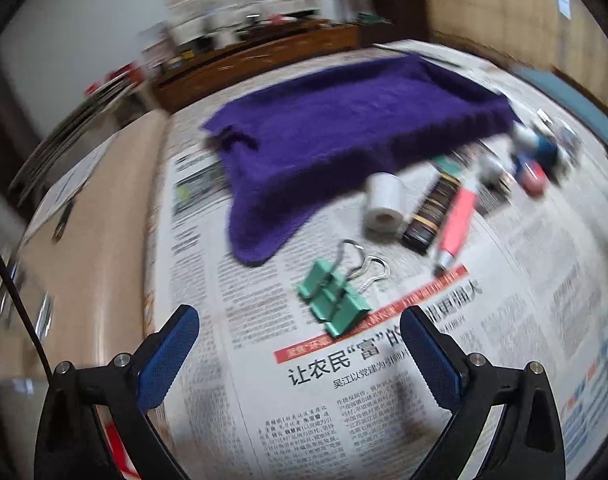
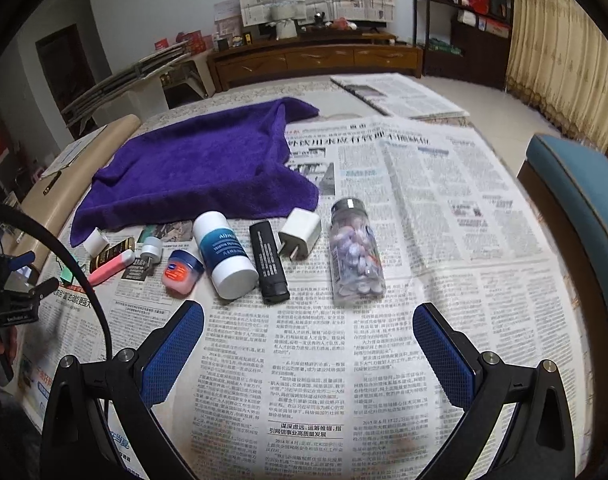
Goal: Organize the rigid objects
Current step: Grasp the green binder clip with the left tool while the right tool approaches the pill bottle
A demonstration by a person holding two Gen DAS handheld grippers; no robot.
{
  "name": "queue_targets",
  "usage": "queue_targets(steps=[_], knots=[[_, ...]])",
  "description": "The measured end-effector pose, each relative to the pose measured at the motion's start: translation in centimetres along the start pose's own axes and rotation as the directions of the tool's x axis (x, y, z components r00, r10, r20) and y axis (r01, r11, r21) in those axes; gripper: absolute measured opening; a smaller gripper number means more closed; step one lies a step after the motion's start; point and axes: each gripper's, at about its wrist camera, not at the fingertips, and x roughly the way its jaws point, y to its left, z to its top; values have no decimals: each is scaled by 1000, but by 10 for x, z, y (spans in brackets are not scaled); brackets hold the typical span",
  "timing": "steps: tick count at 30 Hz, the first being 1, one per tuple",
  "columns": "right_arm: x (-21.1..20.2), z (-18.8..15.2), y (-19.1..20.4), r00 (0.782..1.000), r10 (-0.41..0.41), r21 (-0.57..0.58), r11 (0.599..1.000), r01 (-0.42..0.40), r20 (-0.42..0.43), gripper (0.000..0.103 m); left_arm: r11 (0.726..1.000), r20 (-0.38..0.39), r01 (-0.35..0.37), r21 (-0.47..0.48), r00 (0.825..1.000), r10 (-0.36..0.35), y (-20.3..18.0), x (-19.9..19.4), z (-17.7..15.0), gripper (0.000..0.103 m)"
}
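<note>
Through my left wrist camera, my left gripper [image 1: 300,336] hangs released over the newspaper [image 1: 383,400], jaws spread wide with nothing between them. Just ahead of the fingertips lie the green binder clips [image 1: 333,300], bunched together with their wire handles pointing away from me. Beyond them, toward the far right of the paper, a white roll [image 1: 385,203], a dark tube [image 1: 429,216] and a pink marker [image 1: 455,224] lie side by side, near the front edge of the purple towel [image 1: 343,132]. More small things sit further right, too blurred to name.

Through my right wrist camera, my right gripper [image 2: 308,332] is likewise released and grasps nothing above the newspaper [image 2: 423,220]. A row runs along the towel's [image 2: 200,164] near edge: a pill bottle [image 2: 355,252] on its side, a white charger plug [image 2: 300,236], a black tube [image 2: 268,262], a blue-and-white bottle [image 2: 224,256] lying down, and a small blue-lidded jar [image 2: 182,272]. Leftward sit a small vial [image 2: 150,252], the pink marker [image 2: 112,267], the dark tube [image 2: 112,252] and the white roll [image 2: 95,241].
</note>
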Motion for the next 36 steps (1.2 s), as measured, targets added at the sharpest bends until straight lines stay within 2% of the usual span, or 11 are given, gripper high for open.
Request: queue_targets(steps=[2,4,5,7,9,14,19,22,25,28,36], knots=[[5,-2,-3,1000,2,14,1000,-1,-17,103,991,6,1,135,1000,-2,-4,4,1,99],[9,-3,-4,1000,-5,19,1000,6,-27,103,981,15,32,193,999,-35,-2,6,1,96],[9,-4,-4,1000,-9,18,1000,9,-29,103,976,9,72,205,997,-76,-1,6,2,94],[10,-5,-3,999,-20,15,1000,21,-31,103,961,2,175,216,984,-180,7,9,3,78],[11,-6,-2,999,-26,10,1000,26,-36,103,942,-24,234,242,972,-236,12,15,3,75],[14,-7,-2,999,-24,19,1000,25,-42,103,906,-10,266,328,960,-278,17,25,4,73],[22,-8,-3,997,-49,18,999,50,-59,103,844,-18,353,404,925,-379,15,26,6,57],[26,-9,-3,997,-44,23,999,45,-71,103,827,-26,375,419,915,-402,15,26,9,56],[30,-11,-1,995,-47,14,999,48,-83,103,816,-34,405,413,902,-431,14,24,7,43],[30,-12,1,996,-48,3,999,48,-79,103,844,-1,375,384,914,-406,11,22,4,43],[24,-5,-5,997,-54,-18,998,53,-49,103,967,56,232,106,969,-239,-12,11,-7,43]])
